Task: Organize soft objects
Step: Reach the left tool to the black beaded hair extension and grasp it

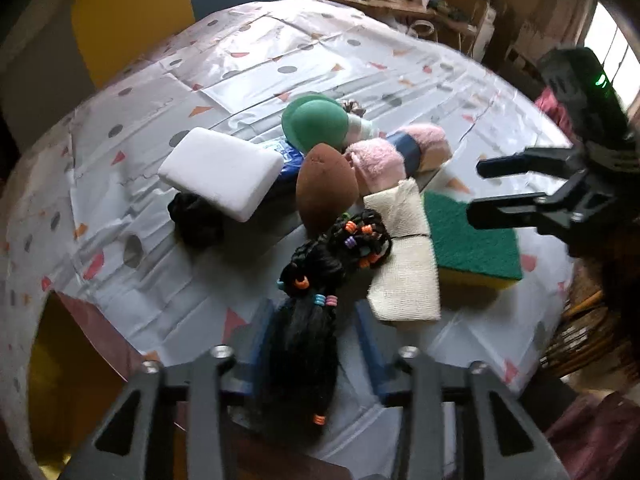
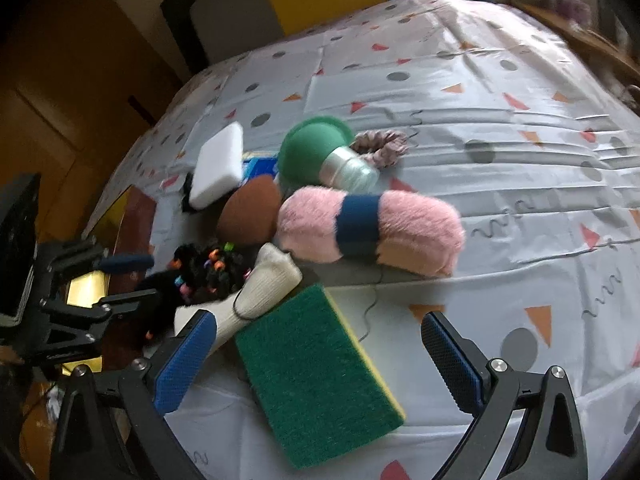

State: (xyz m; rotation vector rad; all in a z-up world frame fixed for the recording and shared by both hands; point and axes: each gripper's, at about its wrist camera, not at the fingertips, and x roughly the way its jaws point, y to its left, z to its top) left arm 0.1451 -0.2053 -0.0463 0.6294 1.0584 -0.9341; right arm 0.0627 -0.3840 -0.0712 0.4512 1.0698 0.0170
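A pile of soft things sits on the table. My left gripper is open, with a black beaded hairpiece lying between its blue pads; a gap shows at the right pad. My right gripper stands wide open over a green-and-yellow scouring sponge. Behind lie a cream cloth, a pink fluffy roll with a blue band, a brown egg-shaped sponge, a green puff and a white foam block. The left wrist view shows the right gripper at the right.
A grey tablecloth with dots and triangles covers the table; its near edge drops off at lower left. A black scrunchie and a blue packet lie under the white block, a pink scrunchie behind the puff. Cluttered shelves stand beyond.
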